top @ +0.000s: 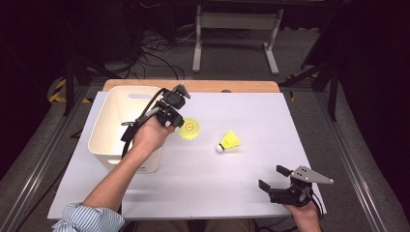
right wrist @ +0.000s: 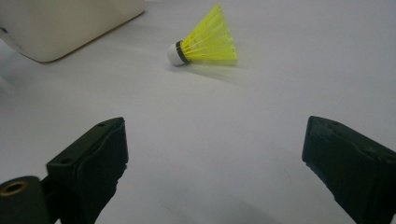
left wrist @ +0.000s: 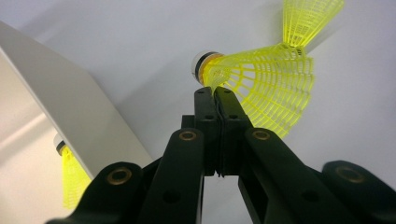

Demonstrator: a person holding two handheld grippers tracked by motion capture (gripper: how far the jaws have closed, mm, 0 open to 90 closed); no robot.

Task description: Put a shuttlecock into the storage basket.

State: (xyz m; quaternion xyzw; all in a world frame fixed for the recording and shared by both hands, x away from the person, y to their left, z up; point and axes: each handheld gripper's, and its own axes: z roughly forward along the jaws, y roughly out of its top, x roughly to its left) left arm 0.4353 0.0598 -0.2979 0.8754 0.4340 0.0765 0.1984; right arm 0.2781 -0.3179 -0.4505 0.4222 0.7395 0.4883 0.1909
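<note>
Right gripper [top: 273, 178] idles wide open, holding nothing, near the table's front edge. The left gripper [left wrist: 215, 93] pinches only the held shuttlecock [left wrist: 261, 88]'s skirt edge beside the white bin [top: 116, 116], so it might slip out before dropping in.

The white bin [top: 126, 126] blocks the left side of the worktop [top: 251, 188], with the left tongs [top: 180, 126] and their shuttlecock [top: 189, 129] just beside its right wall. Another shuttlecock [top: 229, 142] lies mid-worktop. Between it and the right tongs [top: 273, 176], the near surface is bare.
</note>
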